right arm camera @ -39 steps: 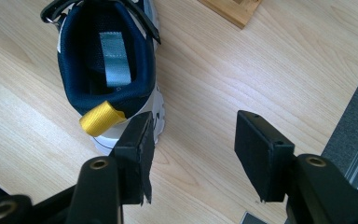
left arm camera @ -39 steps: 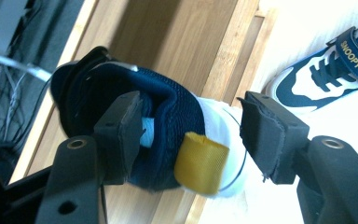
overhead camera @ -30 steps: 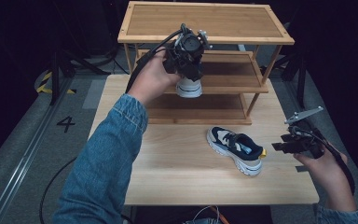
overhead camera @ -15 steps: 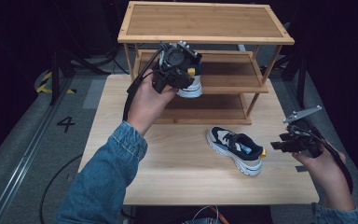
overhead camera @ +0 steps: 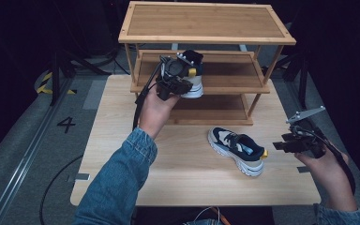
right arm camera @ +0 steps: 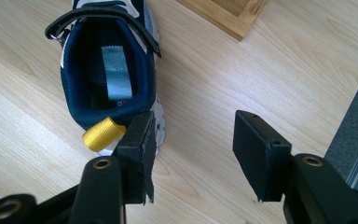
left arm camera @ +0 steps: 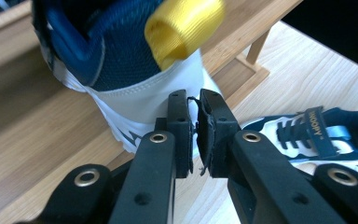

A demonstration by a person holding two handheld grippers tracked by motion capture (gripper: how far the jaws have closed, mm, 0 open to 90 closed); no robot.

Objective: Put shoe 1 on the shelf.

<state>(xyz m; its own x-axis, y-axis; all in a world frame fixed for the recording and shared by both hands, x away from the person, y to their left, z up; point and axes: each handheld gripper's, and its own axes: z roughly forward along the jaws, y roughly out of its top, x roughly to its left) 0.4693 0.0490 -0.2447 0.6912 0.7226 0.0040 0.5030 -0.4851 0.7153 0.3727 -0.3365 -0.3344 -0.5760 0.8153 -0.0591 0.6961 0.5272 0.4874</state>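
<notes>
Wooden table [overhead camera: 187, 164] bears a shoe [left arm camera: 317, 135] strapped "WOOPY"; left gripper [left arm camera: 193, 116] closed empty, right gripper [right arm camera: 191, 135] wide.

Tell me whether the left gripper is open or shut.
Shut: the left gripper fingers nearly meet, empty, just behind the shoe heel.

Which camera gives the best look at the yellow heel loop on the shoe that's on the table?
The right gripper view: the yellow heel loop is close and sharp at the shoe on the table. The high view shows it as a tiny speck. The left gripper view catches that shoe's strap end, not its loop.
</notes>
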